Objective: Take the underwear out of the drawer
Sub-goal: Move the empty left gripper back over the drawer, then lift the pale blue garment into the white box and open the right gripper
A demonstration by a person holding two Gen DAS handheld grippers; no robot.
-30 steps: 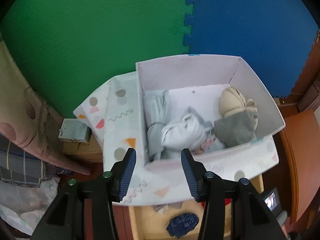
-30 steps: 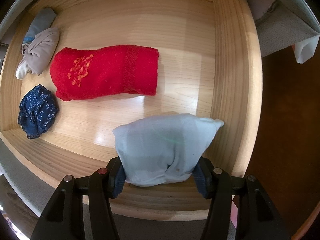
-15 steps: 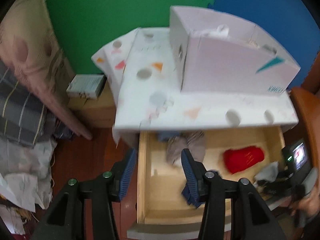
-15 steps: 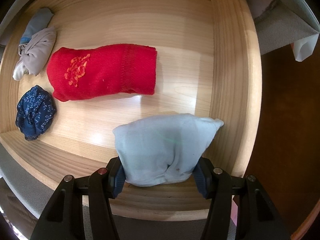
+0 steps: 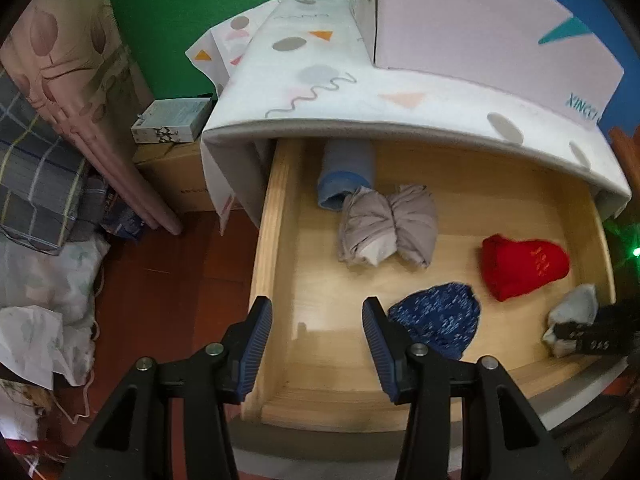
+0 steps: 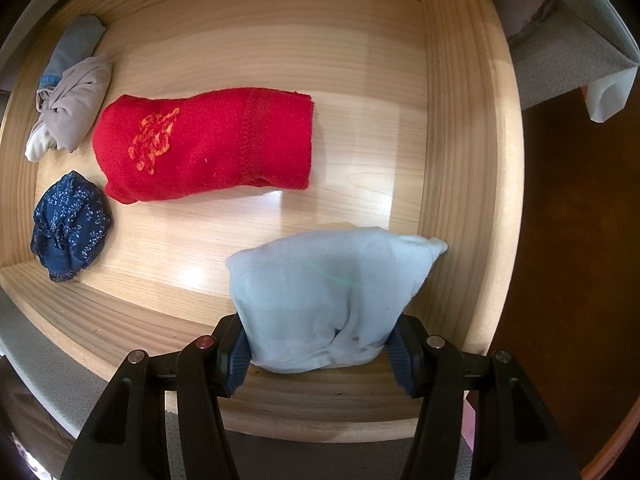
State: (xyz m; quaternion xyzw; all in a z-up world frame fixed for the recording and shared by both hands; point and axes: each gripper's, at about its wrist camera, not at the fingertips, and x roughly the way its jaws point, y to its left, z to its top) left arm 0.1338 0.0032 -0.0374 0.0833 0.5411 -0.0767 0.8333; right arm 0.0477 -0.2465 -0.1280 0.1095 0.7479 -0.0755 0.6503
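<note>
The wooden drawer [image 5: 272, 240] stands pulled out. Inside lie a red bundle [image 5: 524, 266], a navy patterned bundle [image 5: 438, 320], a knotted grey-beige bundle [image 5: 386, 230] and a blue-grey roll [image 5: 346, 172]. My left gripper [image 5: 317, 308] hangs open above the drawer's front left corner, just left of the navy bundle, with nothing between its fingers. My right gripper [image 6: 316, 336] points straight down at the drawer's front right corner, shut on a light blue underwear bundle [image 6: 332, 292], which rests against the drawer's right wall [image 6: 460, 160]. The red bundle [image 6: 204, 144] lies behind it.
A white box [image 5: 460, 20] stands on the cabinet top, which a patterned cover [image 5: 340, 92] drapes. A small carton [image 5: 172, 120] sits on a low box to the left. A pink curtain [image 5: 60, 80] and piled bedding crowd the left side above the red-brown floor [image 5: 172, 280].
My left gripper has dropped from above the white box to just over the open drawer, still open. My right gripper has kept its hold on the light blue bundle without moving.
</note>
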